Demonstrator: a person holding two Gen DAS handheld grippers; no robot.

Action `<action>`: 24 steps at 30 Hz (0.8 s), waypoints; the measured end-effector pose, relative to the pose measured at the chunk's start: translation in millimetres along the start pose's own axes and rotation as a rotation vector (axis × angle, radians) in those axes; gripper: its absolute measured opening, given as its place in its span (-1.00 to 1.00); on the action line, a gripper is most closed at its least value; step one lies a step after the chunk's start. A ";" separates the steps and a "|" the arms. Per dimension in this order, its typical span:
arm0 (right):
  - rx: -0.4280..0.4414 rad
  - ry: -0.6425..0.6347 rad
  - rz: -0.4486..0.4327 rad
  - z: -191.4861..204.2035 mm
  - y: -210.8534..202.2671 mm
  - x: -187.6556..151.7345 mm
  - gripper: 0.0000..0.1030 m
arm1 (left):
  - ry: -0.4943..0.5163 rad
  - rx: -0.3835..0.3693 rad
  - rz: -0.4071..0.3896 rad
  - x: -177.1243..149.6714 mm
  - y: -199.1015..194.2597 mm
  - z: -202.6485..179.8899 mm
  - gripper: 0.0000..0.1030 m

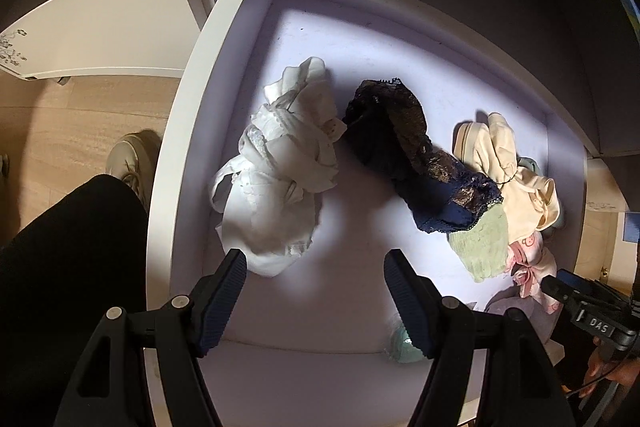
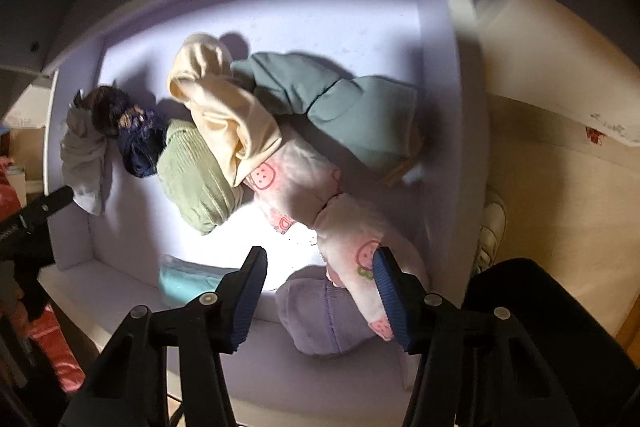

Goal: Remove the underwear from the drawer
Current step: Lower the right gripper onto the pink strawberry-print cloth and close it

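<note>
The white drawer (image 1: 184,131) stands pulled out with several crumpled underwear pieces inside. My left gripper (image 1: 316,261) hangs open over the drawer floor, its left finger beside the white underwear (image 1: 276,167); nothing lies between its pads. A black and navy lace piece (image 1: 404,143) lies right of that. My right gripper (image 2: 319,259) is open above the pink printed piece (image 2: 312,179), whose end passes under the right finger, and the purple piece (image 2: 320,319). Cream (image 2: 224,107), ribbed green (image 2: 192,171) and teal (image 2: 340,99) pieces lie farther back.
A mint piece (image 2: 188,279) lies against the drawer's near wall. A leg in black trousers (image 1: 72,267) and a pale shoe (image 1: 136,155) stand on the wooden floor left of the drawer. A white cabinet door (image 1: 100,23) is open beyond them. Something red (image 2: 52,347) lies at the left.
</note>
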State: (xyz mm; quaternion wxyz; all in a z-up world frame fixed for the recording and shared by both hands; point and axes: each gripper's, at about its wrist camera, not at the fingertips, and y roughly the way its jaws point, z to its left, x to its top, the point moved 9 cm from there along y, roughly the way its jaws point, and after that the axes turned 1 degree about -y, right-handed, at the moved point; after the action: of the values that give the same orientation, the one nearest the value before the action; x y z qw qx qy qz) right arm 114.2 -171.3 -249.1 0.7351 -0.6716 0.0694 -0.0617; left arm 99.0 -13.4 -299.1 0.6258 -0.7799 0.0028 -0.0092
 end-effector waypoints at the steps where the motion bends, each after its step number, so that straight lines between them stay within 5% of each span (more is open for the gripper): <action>1: -0.017 -0.018 0.004 1.0 3.4 1.7 0.10 | 0.001 0.001 -0.001 0.2 -0.7 0.5 0.40; 15: -0.218 -0.215 0.043 15.4 49.9 5.8 0.10 | 0.016 0.023 0.004 -1.5 1.4 1.3 0.40; 24: -0.264 -0.209 0.032 15.1 66.5 8.9 -0.22 | 0.022 0.047 0.009 -0.9 3.7 2.9 0.40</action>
State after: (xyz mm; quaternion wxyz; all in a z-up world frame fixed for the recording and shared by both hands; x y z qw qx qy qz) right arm 125.6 -152.1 -314.1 0.6445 -0.7639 0.0107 0.0298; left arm 98.2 -11.4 -303.4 0.6440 -0.7648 0.0130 -0.0152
